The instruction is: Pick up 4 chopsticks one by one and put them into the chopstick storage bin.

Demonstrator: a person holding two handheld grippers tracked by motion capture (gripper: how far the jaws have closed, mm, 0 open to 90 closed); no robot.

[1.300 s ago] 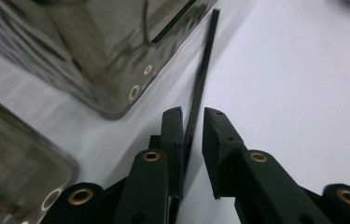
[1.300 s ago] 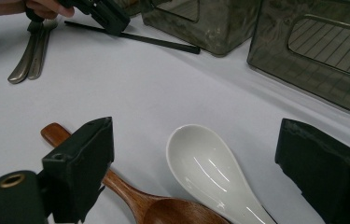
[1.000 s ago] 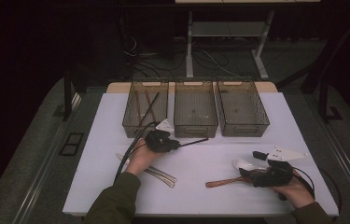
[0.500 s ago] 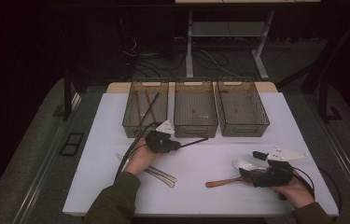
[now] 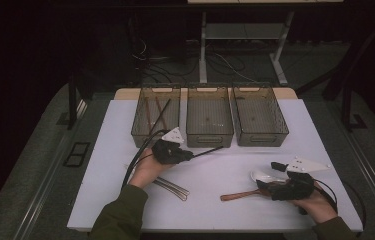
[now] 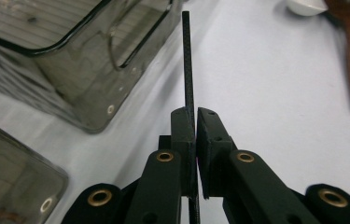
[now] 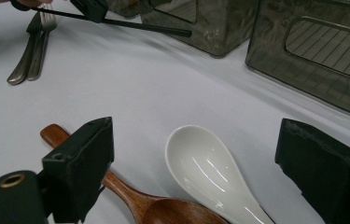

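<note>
My left gripper (image 5: pixel 189 154) is shut on a thin black chopstick (image 5: pixel 210 150), held just in front of the left bin (image 5: pixel 140 131) and middle bin (image 5: pixel 209 137). In the left gripper view the stick (image 6: pixel 187 60) runs straight out from between the pressed pads (image 6: pixel 183 126). My right gripper (image 5: pixel 270 175) stands open low over the table at the front right. Between its wide jaws lies a white ceramic spoon (image 7: pixel 205 163), with a wooden spoon (image 7: pixel 130 196) beside it under the left jaw.
Three smoky clear bins stand in a row at the back; the left one holds brown sticks (image 5: pixel 147 112), and the right bin (image 5: pixel 259 131) is beside them. Metal cutlery (image 5: pixel 172 187) lies by the left forearm. The white table top (image 5: pixel 215 210) ends close in front.
</note>
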